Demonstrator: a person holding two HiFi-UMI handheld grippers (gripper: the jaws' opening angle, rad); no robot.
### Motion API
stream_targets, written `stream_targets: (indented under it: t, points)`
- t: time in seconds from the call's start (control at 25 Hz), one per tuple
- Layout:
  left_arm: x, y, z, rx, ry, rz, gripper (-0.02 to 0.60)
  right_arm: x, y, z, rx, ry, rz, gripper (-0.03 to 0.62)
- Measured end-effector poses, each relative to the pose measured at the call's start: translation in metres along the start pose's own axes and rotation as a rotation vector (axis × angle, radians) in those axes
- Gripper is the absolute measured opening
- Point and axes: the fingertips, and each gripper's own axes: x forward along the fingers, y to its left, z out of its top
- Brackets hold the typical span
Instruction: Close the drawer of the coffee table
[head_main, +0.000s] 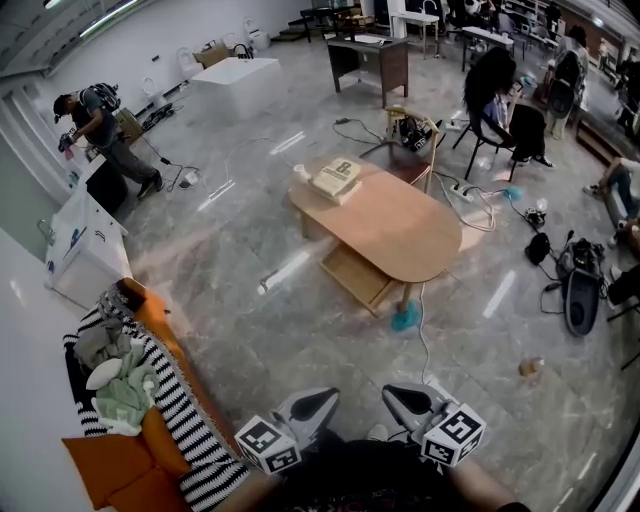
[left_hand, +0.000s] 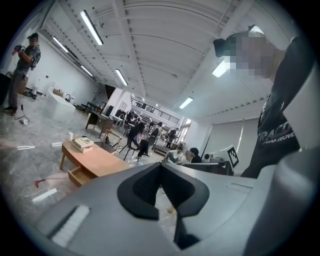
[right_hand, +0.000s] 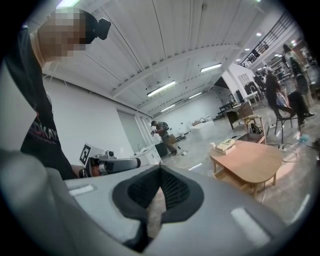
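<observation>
The grey plastic left gripper (head_main: 316, 403) had its black-padded jaws pressed together on nothing; the matching grey right gripper (head_main: 407, 400) was likewise closed and empty; both hung side by side low over the grey marbled floor (head_main: 250, 330), well apart from the oval light-wood coffee table (head_main: 400, 228); its shallow wooden drawer (head_main: 356, 277) stood pulled out beneath the top on the near side; a cream boxy object (head_main: 336, 178) and a small white cup (head_main: 301, 173) sat near the table's far end; a teal scrap (head_main: 405, 320) lay by the near leg.
</observation>
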Motion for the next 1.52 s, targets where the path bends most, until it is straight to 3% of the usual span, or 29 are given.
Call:
stream_targets:
  t: [0.32,0.64,1.0,1.52]
  points:
    - [0.011,0.053,0.005,-0.012,0.019,-0.039,0.002,0.037,-0.026,0.001,0.023,0.001,-0.068,-0.002]
    - [0.007,0.17,0.043,-0.038,0.084,-0.116,0.002,0.146,-0.046,0.027,0.042,0.002,-0.189,-0.002]
    - [0.014,0.285,0.088,-0.017,0.153,-0.267,0.002,0.266,-0.053,0.057,0.068,-0.018,-0.32,-0.002]
    - [-0.006,0.375,0.11,0.04,0.212,-0.348,0.002,0.33,-0.066,0.066,0.096,-0.091,-0.497,-0.002]
